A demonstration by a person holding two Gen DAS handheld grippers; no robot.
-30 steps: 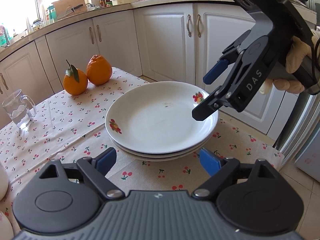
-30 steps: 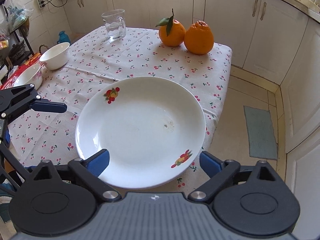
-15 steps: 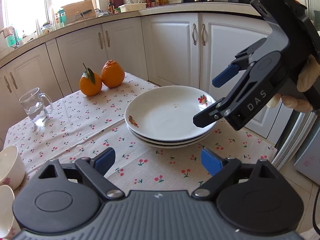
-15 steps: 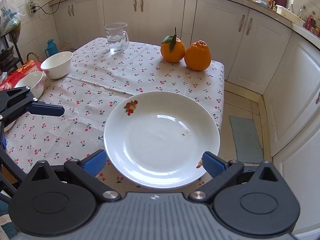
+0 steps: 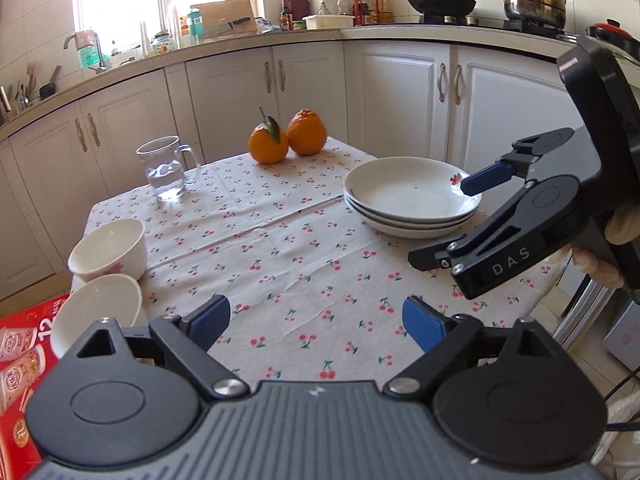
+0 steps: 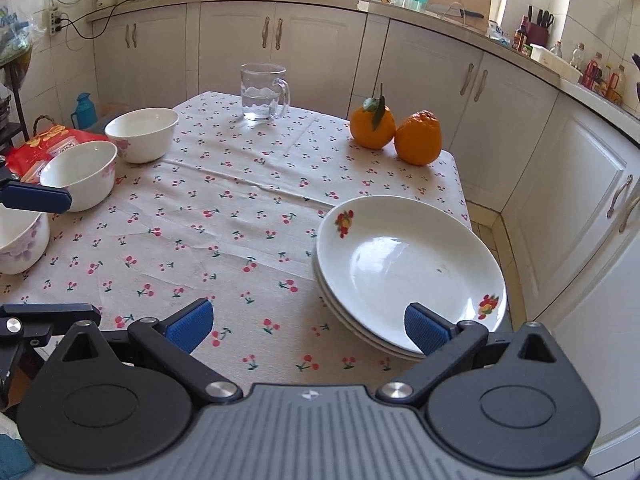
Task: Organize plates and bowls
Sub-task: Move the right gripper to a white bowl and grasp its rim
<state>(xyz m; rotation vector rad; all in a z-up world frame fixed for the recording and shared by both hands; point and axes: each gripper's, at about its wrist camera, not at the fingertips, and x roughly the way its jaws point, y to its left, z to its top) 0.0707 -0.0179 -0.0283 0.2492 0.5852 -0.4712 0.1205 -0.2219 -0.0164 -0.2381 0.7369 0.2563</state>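
Presently the stack of white floral-rimmed plates [image 6: 408, 272] sits at the counter's [image 5: 280, 248] right edge; three white ceramic bowls [image 6: 140, 132] cluster at its left edge. Left claw [image 5: 316, 320] and right claw [image 6: 308, 322] are spread, empty. Recommend nesting bowls next, gripping one rim squarely.

White plates [image 6: 408, 272], fruit motifs; cherry-print tablecloth [image 5: 280, 248]; white bowls [image 6: 142, 132]; oranges [image 5: 286, 142] orange.
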